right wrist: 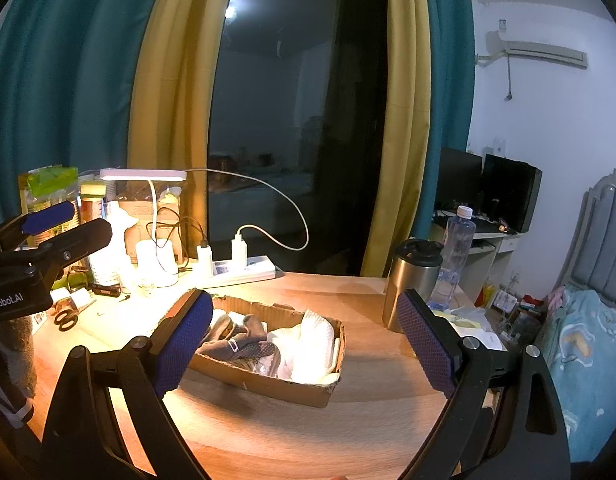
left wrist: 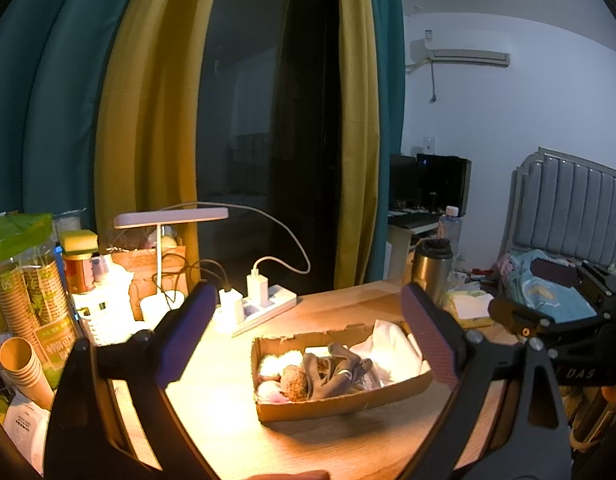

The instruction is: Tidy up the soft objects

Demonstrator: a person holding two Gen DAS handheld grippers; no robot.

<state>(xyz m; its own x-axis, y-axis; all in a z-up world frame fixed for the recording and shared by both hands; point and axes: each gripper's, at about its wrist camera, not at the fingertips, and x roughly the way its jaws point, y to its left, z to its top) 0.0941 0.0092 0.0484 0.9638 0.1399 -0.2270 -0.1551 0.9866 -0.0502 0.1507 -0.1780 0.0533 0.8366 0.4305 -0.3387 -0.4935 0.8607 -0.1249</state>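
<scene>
A shallow cardboard box (left wrist: 348, 402) lies on the wooden desk and holds soft things: a grey sock (left wrist: 332, 372), a brown fuzzy ball (left wrist: 295, 382), white and pink puffs (left wrist: 273, 362) and a white cloth (left wrist: 388, 346). The box (right wrist: 275, 384), grey sock (right wrist: 235, 338) and white cloth (right wrist: 312, 344) also show in the right wrist view. My left gripper (left wrist: 308, 344) is open and empty, held above and in front of the box. My right gripper (right wrist: 305, 346) is open and empty, also over the box. The left gripper (right wrist: 63, 220) shows at the far left of the right wrist view.
A lit desk lamp (left wrist: 171, 218), a power strip with chargers (left wrist: 259, 304), paper cups (left wrist: 23, 300) and jars crowd the desk's left. A steel flask (right wrist: 412, 284) and a water bottle (right wrist: 456, 248) stand at the right. Scissors (right wrist: 67, 316) lie left. A bed (right wrist: 588, 344) is beyond the desk.
</scene>
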